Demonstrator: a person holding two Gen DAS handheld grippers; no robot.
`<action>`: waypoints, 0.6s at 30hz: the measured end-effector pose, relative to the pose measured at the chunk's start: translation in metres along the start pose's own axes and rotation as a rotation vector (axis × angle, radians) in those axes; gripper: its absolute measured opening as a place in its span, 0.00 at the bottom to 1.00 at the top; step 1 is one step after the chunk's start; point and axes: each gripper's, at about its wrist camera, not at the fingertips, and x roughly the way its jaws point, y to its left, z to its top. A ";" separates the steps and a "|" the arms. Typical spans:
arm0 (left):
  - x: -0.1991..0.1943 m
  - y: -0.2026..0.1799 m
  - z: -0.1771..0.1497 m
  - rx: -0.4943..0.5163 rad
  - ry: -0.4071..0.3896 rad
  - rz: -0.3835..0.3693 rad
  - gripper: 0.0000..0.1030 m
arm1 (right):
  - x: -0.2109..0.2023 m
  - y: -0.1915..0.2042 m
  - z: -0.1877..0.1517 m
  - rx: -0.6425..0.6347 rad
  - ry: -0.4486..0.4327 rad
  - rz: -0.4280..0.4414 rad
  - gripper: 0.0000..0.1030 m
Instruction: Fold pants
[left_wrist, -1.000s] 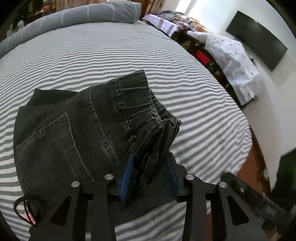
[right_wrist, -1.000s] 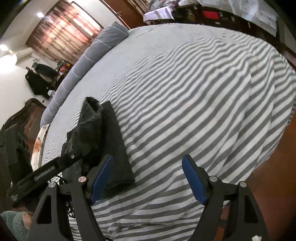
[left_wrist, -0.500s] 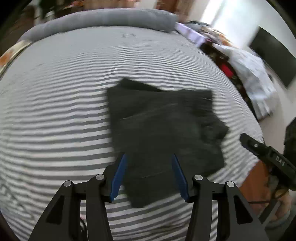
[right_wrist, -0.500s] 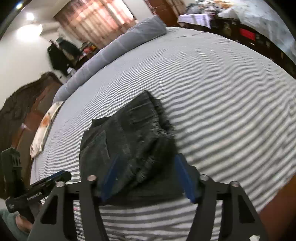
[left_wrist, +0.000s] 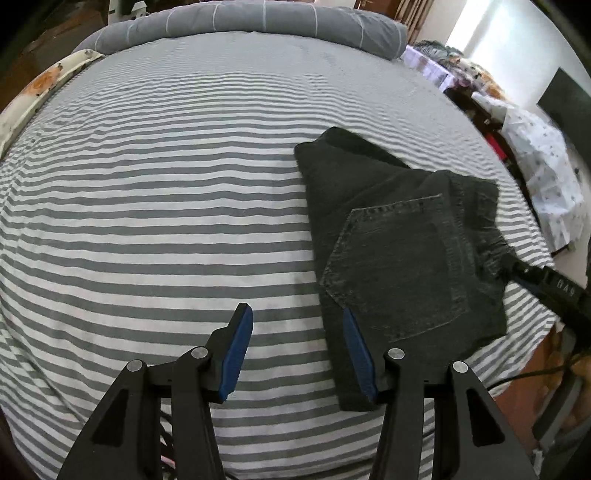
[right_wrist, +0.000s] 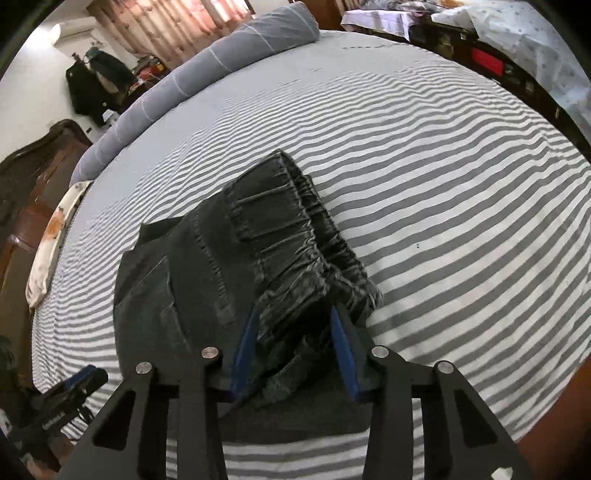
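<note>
Bedroom interior: a bed (left_wrist: 155, 229) covered by a grey-and-white striped sheet, with a grey bolster (left_wrist: 236, 22) along its far edge and a dark screen (left_wrist: 565, 103) on the wall at right. The pants (left_wrist: 402, 258), dark denim folded into a compact bundle with a back pocket uppermost, lie on the sheet near the bed's near right edge. Left gripper (left_wrist: 297, 350): jaws about half open over the bare sheet just left of the bundle, the right blue pad overlapping the fabric's edge in view, nothing held between the pads. Right gripper (right_wrist: 293, 350): jaws closing, with the gathered waistband (right_wrist: 295, 236) bunched between the blue pads; whether the pads already press the cloth cannot be told.
</note>
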 end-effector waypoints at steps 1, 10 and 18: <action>0.003 0.000 0.001 0.006 0.009 0.016 0.50 | 0.004 -0.003 0.003 0.024 -0.001 0.015 0.37; 0.010 -0.010 0.007 0.056 0.014 0.091 0.50 | 0.027 -0.005 0.020 0.076 0.029 0.032 0.18; 0.004 -0.022 0.007 0.097 0.002 0.107 0.51 | -0.004 0.012 0.017 -0.044 -0.022 0.005 0.10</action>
